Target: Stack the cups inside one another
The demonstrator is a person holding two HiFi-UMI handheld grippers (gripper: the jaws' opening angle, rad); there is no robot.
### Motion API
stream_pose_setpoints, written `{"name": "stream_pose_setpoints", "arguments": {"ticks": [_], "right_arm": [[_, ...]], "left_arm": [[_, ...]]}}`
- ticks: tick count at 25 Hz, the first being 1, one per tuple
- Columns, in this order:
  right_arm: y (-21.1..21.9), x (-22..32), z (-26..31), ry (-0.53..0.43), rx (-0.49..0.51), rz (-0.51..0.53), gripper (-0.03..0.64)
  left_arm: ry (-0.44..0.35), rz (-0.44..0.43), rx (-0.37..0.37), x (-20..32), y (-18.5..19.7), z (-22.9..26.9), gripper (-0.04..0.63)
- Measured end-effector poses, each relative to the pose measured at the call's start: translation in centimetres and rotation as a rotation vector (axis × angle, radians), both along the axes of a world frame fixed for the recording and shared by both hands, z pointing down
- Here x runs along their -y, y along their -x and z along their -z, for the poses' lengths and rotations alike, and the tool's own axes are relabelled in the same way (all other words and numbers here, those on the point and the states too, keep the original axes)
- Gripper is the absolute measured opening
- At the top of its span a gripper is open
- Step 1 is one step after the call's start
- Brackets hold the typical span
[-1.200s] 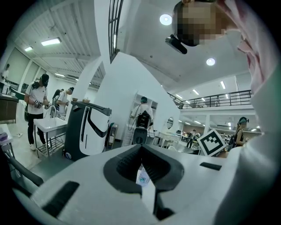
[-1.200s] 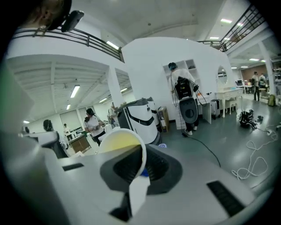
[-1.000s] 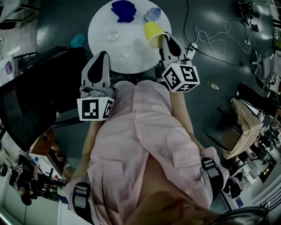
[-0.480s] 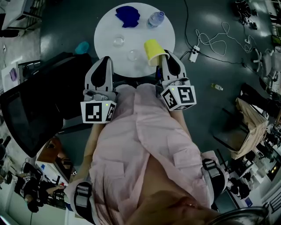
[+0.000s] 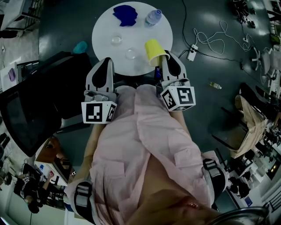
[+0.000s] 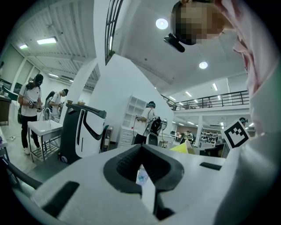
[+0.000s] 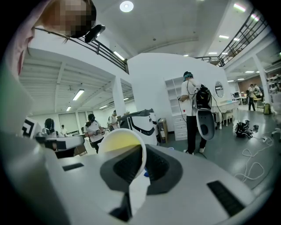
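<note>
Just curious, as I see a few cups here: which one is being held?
The yellow cup, pinched by its wall in the right tool. The two clear cups stand free on the white table, untouched.

On the round table (image 5: pixel 105 24) a cloth (image 5: pixel 125 13) lies at the far edge, with a bottle (image 5: pixel 153 16) just right of it at the far right edge. Two cups stand around the middle: the farther cup (image 5: pixel 116 40) toward the left edge, the nearer cup (image 5: pixel 131 53) to its right. A third cup (image 5: pixel 153 48) hangs tilted over the near right edge — its rim between the jaws of the right gripper (image 5: pixel 166 55). The left gripper (image 5: pixel 102 63) sits just off the near left edge — a chair (image 5: pixel 35 105) lies to its left.
</note>
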State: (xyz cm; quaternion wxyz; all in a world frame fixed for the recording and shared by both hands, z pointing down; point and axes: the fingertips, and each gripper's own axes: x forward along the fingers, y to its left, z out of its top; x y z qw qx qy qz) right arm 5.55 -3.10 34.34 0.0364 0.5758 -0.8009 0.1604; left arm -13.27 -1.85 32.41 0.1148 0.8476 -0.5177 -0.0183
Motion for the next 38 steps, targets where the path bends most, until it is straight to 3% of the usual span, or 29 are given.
{"name": "stream_pose_setpoints", "arguments": {"ticks": [15, 25, 38], "right_arm": [[-2.9, -2.2, 0.3, -0.019, -0.011, 0.079, 0.035], [-5.5, -4.2, 0.0, -0.040, -0.040, 0.078, 0.035], [-7.1, -3.5, 0.1, -0.048, -0.014, 0.077, 0.035]], "left_arm": [[0.001, 0.037, 0.008, -3.0, -4.1, 0.0, 0.016], [-0.021, 0.029, -0.044, -4.4, -7.5, 0.2, 0.015], [-0.016, 0.048, 0.000, -4.4, -8.3, -0.6, 0.017]]}}
